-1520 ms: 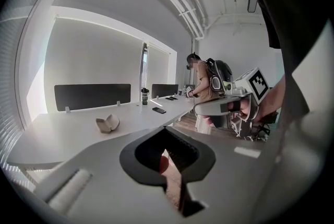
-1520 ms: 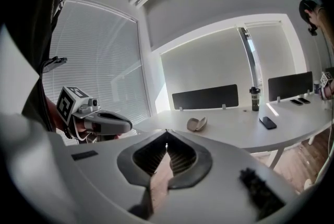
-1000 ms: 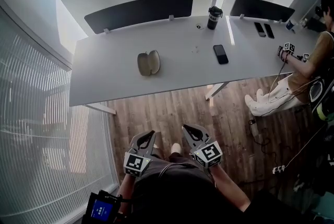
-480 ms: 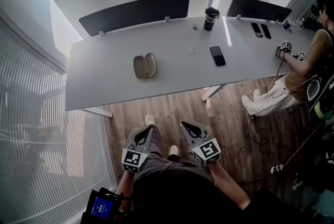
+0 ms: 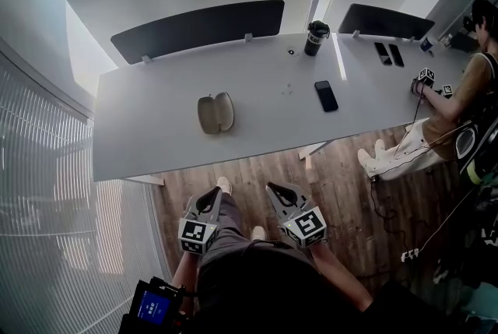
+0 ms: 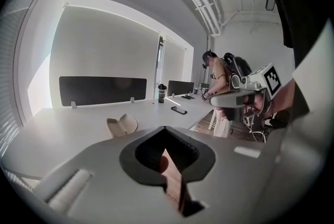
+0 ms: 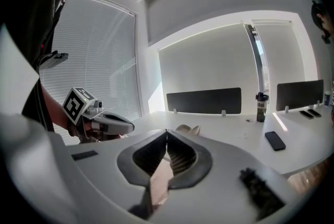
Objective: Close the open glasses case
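Glasses case [image 5: 215, 113]: lies open on the white worktop [image 5: 148, 142], both halves side by side with the hollows up.
Left tongs [image 5: 212, 197]: tips pressed together with nothing between them; held over the wooden floor on the near side of the glasses case, well apart from it.
Right tongs [image 5: 275, 190]: tips likewise pressed together and empty; near side of the glasses case, off to its right.
Phone [image 5: 326, 96]: flat on the worktop, right of the glasses case.
Cup [image 5: 314, 37]: upright, beyond and right of the glasses case.
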Motion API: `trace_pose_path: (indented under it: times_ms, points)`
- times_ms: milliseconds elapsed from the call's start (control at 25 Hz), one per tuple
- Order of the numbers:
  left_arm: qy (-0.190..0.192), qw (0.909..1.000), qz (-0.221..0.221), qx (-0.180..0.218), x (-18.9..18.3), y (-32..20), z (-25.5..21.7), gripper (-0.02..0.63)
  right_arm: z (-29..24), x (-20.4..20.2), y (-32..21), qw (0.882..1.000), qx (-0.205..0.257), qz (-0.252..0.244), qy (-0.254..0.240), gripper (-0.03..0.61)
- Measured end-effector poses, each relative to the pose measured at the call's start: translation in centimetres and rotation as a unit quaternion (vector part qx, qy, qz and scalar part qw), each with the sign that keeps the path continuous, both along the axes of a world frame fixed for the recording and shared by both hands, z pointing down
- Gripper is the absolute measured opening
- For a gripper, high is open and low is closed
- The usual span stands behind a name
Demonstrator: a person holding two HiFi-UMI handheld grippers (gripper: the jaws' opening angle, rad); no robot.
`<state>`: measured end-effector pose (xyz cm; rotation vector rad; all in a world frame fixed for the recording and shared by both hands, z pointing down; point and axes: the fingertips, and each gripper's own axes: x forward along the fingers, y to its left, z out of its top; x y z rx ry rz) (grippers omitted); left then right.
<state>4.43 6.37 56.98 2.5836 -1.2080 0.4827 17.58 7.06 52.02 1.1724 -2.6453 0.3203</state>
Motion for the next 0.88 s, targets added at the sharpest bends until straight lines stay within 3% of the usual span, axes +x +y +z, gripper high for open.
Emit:
trace_pose_path:
  times_ms: [320, 880]
  points:
    - [0.003, 0.9985, -0.020, -0.050, -3.1, -6.7, 1.0, 0.008, 0.2, -2.2, -6.4, 1.000, -0.014, 0.006, 0.008, 0.005]
    - [0.043, 0.9918, 0.002, -0.120, -8.0, -16.6, 5.3, 0.017, 2.4, -8.1, -16.8, 0.997, -0.064, 0.013, 0.039, 0.006]
